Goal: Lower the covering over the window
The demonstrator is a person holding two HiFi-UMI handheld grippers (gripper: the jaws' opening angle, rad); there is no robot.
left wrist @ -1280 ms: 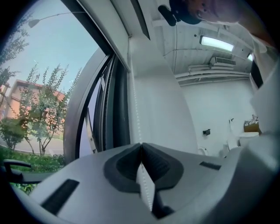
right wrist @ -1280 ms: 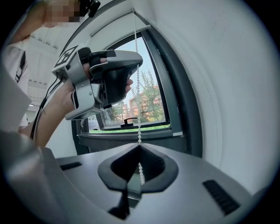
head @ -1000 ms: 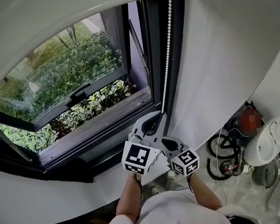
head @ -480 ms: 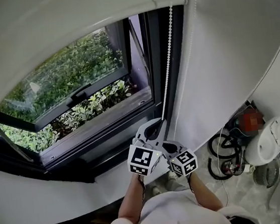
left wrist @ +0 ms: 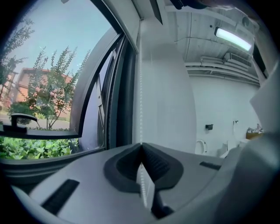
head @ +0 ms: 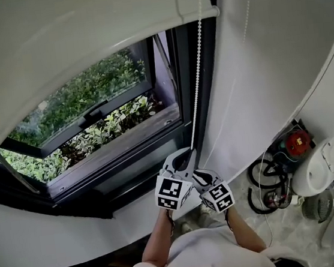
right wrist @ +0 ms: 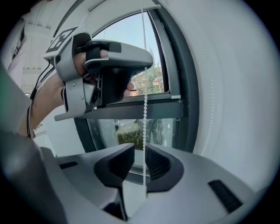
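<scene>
Overhead, the white roller blind (head: 82,31) hangs partway over the window (head: 91,103), its thin bead chain (head: 196,53), likely light, limp and slippery, pinched in the left gripper's (left wrist: 141,151) closed fingers while the right gripper's (right wrist: 138,153) fingers are opening around it, best gripped squarely across the beads.

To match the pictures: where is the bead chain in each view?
Head view: bead chain slants down, right of center.
Left gripper view: bead chain vertical, center, clamped in the jaws.
Right gripper view: bead chain vertical, center, between opening jaws.
Shared landmark: dark window frame.
</scene>
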